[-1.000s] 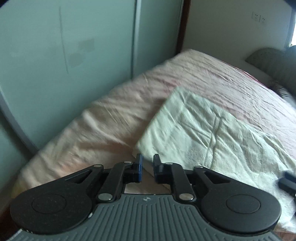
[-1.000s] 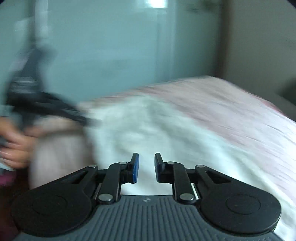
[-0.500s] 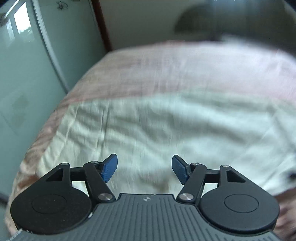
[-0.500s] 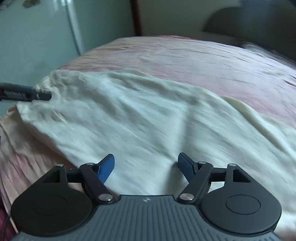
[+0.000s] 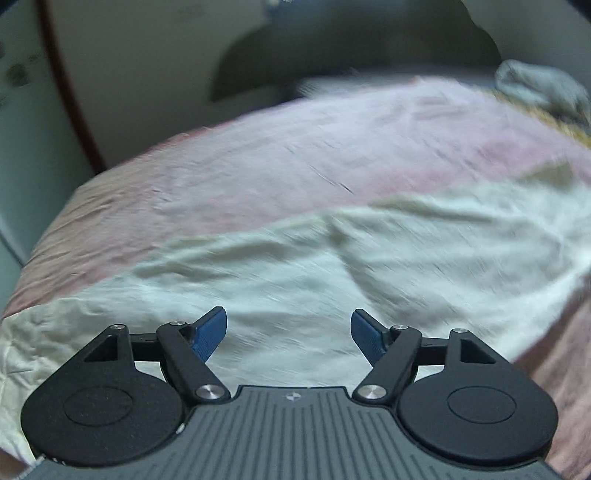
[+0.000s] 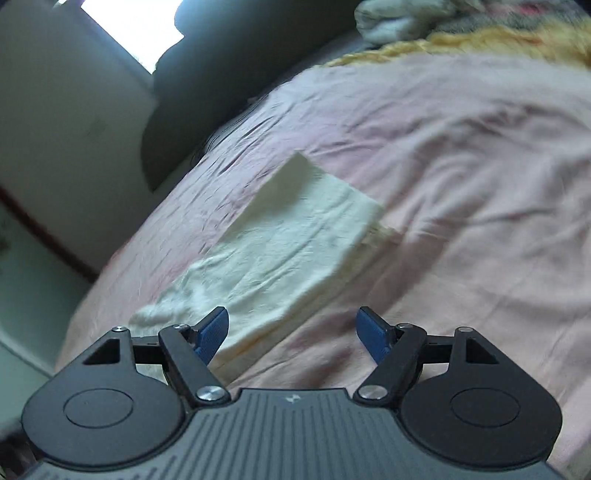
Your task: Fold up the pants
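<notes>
Across the pink bedsheet (image 6: pixel 461 155) we see the cream pants (image 6: pixel 295 236) lying flat, folded into a long strip. Our left gripper (image 5: pixel 288 332) hovers over them with fingers spread, gripping nothing. Our right gripper (image 6: pixel 291 334) is likewise spread wide, empty, at their near end.

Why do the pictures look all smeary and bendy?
Left wrist view: the cream pants and pink bedsheet are streaked by motion blur, while the left gripper is sharp. Right wrist view: the pants are softer near the camera, a window glares white, and the fisheye lens curves the bed's edges.
</notes>
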The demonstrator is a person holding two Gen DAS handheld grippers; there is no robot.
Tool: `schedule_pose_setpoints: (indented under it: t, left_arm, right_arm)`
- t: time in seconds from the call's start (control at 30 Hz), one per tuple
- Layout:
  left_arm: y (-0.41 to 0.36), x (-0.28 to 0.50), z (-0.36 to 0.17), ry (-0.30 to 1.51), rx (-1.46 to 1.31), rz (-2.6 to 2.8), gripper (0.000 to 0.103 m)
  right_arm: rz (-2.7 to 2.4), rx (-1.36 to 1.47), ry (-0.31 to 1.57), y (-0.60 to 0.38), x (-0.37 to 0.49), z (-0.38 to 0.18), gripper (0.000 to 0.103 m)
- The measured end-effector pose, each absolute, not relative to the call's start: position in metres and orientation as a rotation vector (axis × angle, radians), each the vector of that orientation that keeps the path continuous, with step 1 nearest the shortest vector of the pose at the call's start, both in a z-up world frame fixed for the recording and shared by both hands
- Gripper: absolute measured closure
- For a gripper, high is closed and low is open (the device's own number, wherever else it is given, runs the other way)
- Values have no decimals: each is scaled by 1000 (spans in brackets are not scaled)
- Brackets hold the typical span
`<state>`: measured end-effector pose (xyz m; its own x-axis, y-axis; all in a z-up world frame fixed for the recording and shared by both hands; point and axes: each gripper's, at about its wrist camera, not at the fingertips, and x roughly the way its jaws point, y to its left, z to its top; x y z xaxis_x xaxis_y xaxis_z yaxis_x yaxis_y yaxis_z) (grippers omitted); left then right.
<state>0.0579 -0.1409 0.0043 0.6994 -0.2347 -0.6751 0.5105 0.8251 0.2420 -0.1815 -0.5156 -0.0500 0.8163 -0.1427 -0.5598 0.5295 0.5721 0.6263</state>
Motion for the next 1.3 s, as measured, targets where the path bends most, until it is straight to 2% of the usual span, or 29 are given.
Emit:
schedule_pose_setpoints:
  t: [0.23,0.27,0.3,0.37,0.4,0.47,0.57,0.67,0.7,0.73,0.9,0.97,1.0,1.03,1.07,1.1,1.13,1.3]
  left_arm:
    - [-156,67,-7,805,340,-518,25]
    - [-155,73,-6,828,314,-526,25]
    - [-154,80,-5,850,284,-530,25]
    - [-150,92,-1,885,222,-534,25]
    - [-148,98,1,901,185,-538,25]
    - [-142,110,4,939,87,-551,25]
    - [-133,130,8,1012,-151,-639,25]
    - [-127,143,8,1062,-423,-745,16]
    - [-127,145,6,1071,-504,-779,9]
    - [-128,147,3,1080,-572,-804,4]
    - [-150,158,-15,1147,-658,-812,3]
    - [-154,167,-24,1179,-650,-768,10]
    - [-152,171,-28,1187,-650,-740,26]
    - [-150,175,-30,1189,-638,-720,56]
    - [-147,178,-29,1183,-599,-705,72]
    - [-143,181,-27,1169,-538,-680,93]
    - [-138,181,-23,1137,-491,-673,96]
    - [-116,164,22,846,-143,-591,96]
  right_arm:
    - [-444,1002,332,-552,-164,-69,27]
    - [-458,1029,315,-558,-161,-73,30]
    - [-467,1055,292,-562,-159,-76,36]
    - [-518,1083,311,-570,-153,-81,80]
    - [-531,1091,310,-571,-152,-81,84]
    - [-530,1028,303,-562,-148,-69,86]
    - [-484,636,366,-512,-118,-23,87]
    - [-367,184,420,-431,-80,9,87]
    - [-320,67,430,-404,-69,12,87]
    - [-269,-17,439,-381,-60,12,87]
    - [-85,-185,479,-311,-36,-5,87]
    - [-37,-175,488,-297,-34,-8,87]
    - [-8,-175,486,-290,-34,-8,87]
    - [16,-182,485,-286,-34,-8,87]
    - [30,-190,491,-281,-34,-8,87]
    - [43,-200,498,-276,-33,-7,87]
    - [60,-216,504,-271,-31,-8,87]
    - [210,-250,492,-237,-9,-6,87]
